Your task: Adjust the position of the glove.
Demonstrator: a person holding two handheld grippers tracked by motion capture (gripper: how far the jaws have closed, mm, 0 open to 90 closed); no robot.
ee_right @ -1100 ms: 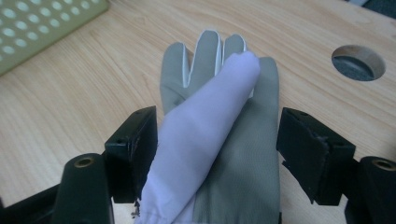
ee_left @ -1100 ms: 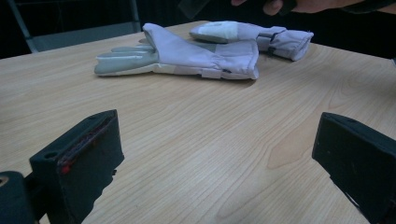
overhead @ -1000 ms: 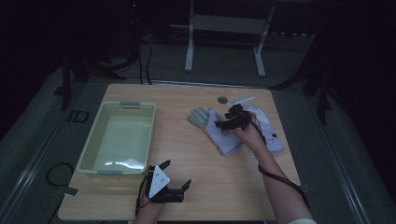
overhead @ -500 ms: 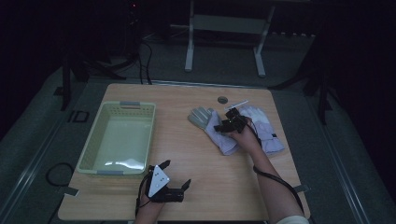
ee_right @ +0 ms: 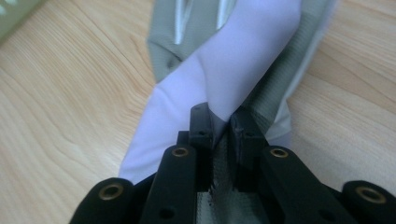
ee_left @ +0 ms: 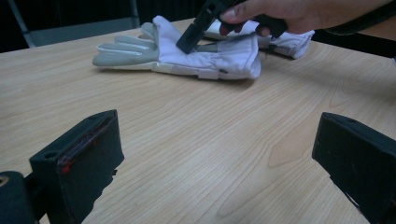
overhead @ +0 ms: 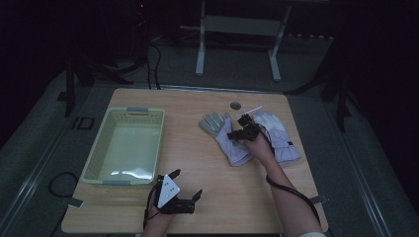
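Table [overhead: 222, 197] was light wood-grain, sitting mid-frame in the high view; room around it was dark, grey floor, a metal stand [overhead: 237, 29] at top centre. Pale green basket [overhead: 126, 148] sat left of centre on the table, a small dark disc [overhead: 235, 105] near the far edge.

Two gloves lay right of centre. Near glove [overhead: 227, 138]: white back, grey palm and fingers, lying flat with fingers pointing to the upper left of the high view. Second glove [overhead: 279, 136] was just right of it, white, cuff toward the lower right.

Right gripper [overhead: 242, 132] was down on the near glove, held by the person's right hand [overhead: 257, 145]. In the right gripper view the jaws were nearly closed, pinching a raised fold of white fabric [ee_right: 243, 70] between the tips; grey palm side showed beside and under the fold. Rest of the glove looked to be resting on the table, though the lift was hard to judge from above.

Left gripper [overhead: 185, 197] was at bottom centre of the high view, well apart from both gloves, jaws wide open and holding nothing. Its view showed the near glove [ee_left: 205, 58] at upper centre, across bare table.
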